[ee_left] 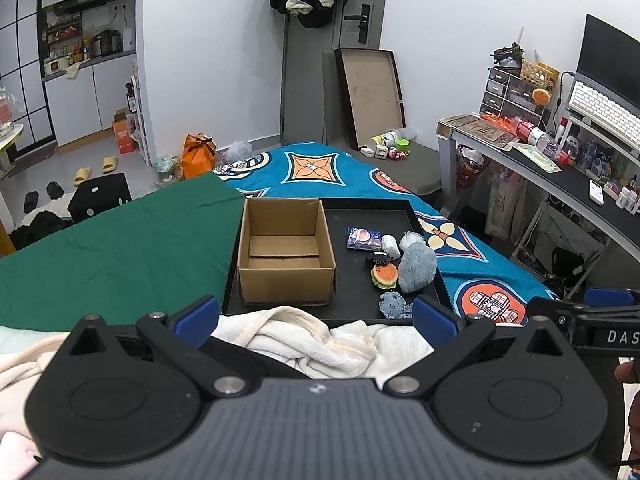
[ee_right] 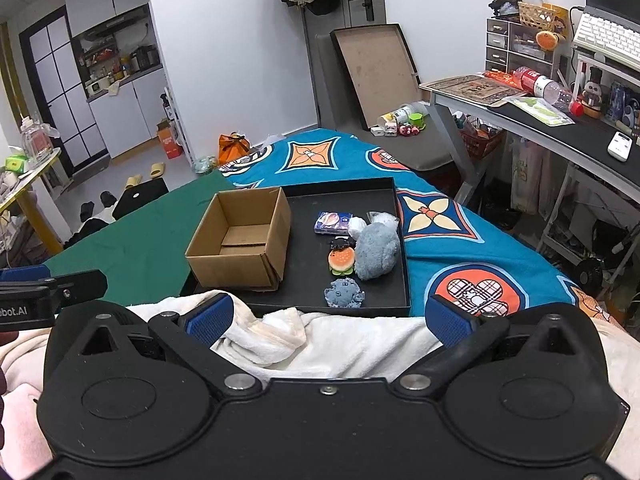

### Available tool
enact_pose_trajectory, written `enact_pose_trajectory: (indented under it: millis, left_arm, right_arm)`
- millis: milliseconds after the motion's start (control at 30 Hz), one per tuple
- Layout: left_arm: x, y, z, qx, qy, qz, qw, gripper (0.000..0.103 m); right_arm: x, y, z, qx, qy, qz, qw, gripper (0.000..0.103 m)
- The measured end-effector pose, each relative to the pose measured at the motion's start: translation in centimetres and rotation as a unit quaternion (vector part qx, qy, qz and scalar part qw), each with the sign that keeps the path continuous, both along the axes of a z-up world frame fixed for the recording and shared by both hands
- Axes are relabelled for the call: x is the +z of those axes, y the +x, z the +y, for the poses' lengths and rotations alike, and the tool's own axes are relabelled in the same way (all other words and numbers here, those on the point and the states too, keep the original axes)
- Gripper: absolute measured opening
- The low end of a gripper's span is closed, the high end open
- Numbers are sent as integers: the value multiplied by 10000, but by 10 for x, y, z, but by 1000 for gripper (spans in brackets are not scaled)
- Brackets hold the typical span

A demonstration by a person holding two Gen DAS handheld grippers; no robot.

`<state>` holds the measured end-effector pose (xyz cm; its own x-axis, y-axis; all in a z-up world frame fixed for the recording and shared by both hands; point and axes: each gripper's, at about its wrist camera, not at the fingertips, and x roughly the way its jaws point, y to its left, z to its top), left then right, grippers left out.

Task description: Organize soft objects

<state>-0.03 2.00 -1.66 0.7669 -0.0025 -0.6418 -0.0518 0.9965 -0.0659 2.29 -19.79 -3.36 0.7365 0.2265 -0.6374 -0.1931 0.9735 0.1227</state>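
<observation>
1. Left wrist view: left tongs gape wide and hold nothing, poised over rumpled white towelling at the near edge of the bed. Beyond them a black tray lies on the bed with an open, empty cardboard box in its left half. In the right half the soft things sit clustered: a grey plush toy, a burger-shaped toy touching it on the left, a small blue-grey plush nearest, and a blue packet farther back.

2. Right wrist view: right tongs are likewise spread wide and empty, near the tray's front rim. The box stands left, the grey plush toy right, the small blue-grey plush closest to the tongs.

3. Step in hand, as I judge it: the start, nothing yet picked, the box bare.

4. Next move likely calls for reaching forward over the rim, closing on one soft item, probably the nearest plush, then carrying it left into the box.
</observation>
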Motion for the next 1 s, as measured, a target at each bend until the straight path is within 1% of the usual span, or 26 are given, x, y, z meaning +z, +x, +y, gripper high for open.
enact_pose_trajectory:
  millis: [533, 800, 900, 1000]
  left_arm:
    - [-14, 20, 5, -63, -57, 206, 9998, 102]
    - [-23, 42, 14, 46, -31, 311, 9995, 102]
    - [-30, 52, 17, 120, -78, 374, 9992, 102]
    - [-38, 62, 18, 92, -143, 437, 9989, 102]
  right_arm:
    - [-11, 19, 2, -25, 22, 138, 9999, 103]
    - [-25, 39, 2, -6, 126, 281, 9995, 103]
    - [-30, 47, 4, -17, 35, 287, 9996, 103]
    - [-37, 57, 4, -2, 148, 374, 9992, 103]
